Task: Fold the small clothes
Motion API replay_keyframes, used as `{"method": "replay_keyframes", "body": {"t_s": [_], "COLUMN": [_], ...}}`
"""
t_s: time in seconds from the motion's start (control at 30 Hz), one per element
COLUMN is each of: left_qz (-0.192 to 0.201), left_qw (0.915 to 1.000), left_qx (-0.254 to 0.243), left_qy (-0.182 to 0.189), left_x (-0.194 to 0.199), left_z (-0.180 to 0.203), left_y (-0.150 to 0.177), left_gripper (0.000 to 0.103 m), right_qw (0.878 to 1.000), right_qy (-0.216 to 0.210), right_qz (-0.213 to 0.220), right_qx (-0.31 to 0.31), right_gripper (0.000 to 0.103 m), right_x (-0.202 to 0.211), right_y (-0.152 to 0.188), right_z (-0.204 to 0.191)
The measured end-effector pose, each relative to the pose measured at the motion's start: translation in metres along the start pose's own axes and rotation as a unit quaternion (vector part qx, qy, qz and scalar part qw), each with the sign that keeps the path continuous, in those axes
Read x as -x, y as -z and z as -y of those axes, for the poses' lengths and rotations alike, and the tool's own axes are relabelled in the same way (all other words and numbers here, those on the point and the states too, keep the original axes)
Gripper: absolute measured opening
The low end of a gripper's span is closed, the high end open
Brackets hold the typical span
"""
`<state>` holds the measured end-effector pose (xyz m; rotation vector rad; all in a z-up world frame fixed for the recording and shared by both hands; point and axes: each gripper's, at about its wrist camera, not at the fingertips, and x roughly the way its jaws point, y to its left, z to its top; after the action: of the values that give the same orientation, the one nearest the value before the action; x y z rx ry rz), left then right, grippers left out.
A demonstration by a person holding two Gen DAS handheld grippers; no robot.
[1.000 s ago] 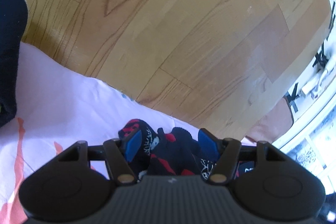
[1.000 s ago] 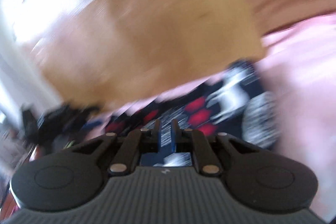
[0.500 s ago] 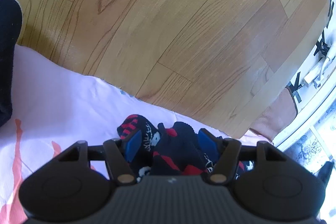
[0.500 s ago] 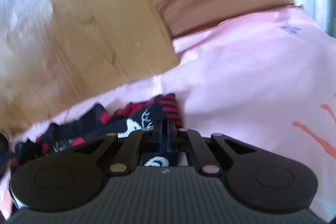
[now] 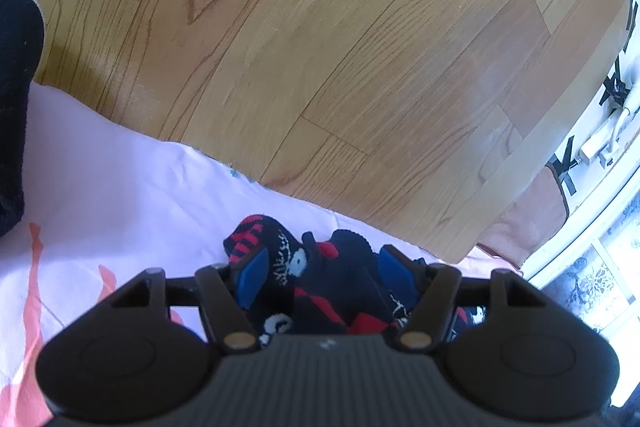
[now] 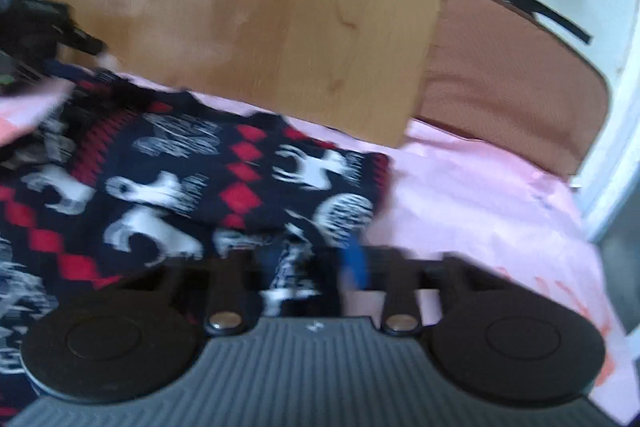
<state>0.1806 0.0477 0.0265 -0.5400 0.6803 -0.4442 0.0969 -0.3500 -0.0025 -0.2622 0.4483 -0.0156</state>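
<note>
At the near edge, the left gripper (image 5: 320,269) clamps a bunched wad of the sweater (image 5: 280,259), and the right gripper (image 6: 314,261) seems pinched on a hem, though blur smears its pads. My call: hold the wad low on the pink sheet (image 6: 480,207), draw the hem taut and lay it flat. Most of the garment lies spread out beyond. The sleeves can't be made out, and a dark shape (image 5: 16,87) is cut off by the floor (image 5: 320,67).

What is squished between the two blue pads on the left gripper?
In the left wrist view, a bunched-up part of the dark patterned garment, black with red and white shapes, fills the gap between the left gripper pads.
</note>
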Motion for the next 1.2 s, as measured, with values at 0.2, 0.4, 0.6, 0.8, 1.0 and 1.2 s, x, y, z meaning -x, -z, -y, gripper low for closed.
{"method": "replay_keyframes", "body": {"t_s": [0.2, 0.4, 0.6, 0.8, 1.0, 1.2], "left_qz": [-0.001, 0.008, 0.015, 0.017, 0.02, 0.016], "left_qw": [1.0, 0.9998, 0.9989, 0.9983, 0.9986, 0.9979], "left_qx": [-0.004, 0.016, 0.042, 0.052, 0.045, 0.044], "left_qy": [0.001, 0.007, 0.015, 0.02, 0.021, 0.044], "left_x": [-0.003, -0.002, 0.001, 0.002, 0.003, 0.007], "left_z": [0.001, -0.005, -0.013, -0.017, -0.013, 0.007], "left_y": [0.003, 0.003, 0.0, -0.004, -0.005, -0.005], "left_gripper": [0.064, 0.064, 0.064, 0.064, 0.064, 0.065], "right_qw": [0.998, 0.998, 0.948, 0.922, 0.919, 0.93], "right_qy": [0.046, -0.049, -0.258, -0.289, -0.298, -0.192], "right_qz": [-0.031, 0.016, 0.004, -0.106, -0.101, 0.098], "right_qx": [-0.026, -0.046, -0.185, -0.234, -0.239, -0.297], "right_gripper": [0.013, 0.036, 0.037, 0.037, 0.007, 0.008], "right_x": [-0.007, 0.035, 0.002, -0.096, -0.099, -0.001], "right_y": [0.012, -0.018, -0.083, -0.124, -0.125, -0.101], "right_z": [0.016, 0.019, -0.005, -0.059, -0.078, 0.006]}}
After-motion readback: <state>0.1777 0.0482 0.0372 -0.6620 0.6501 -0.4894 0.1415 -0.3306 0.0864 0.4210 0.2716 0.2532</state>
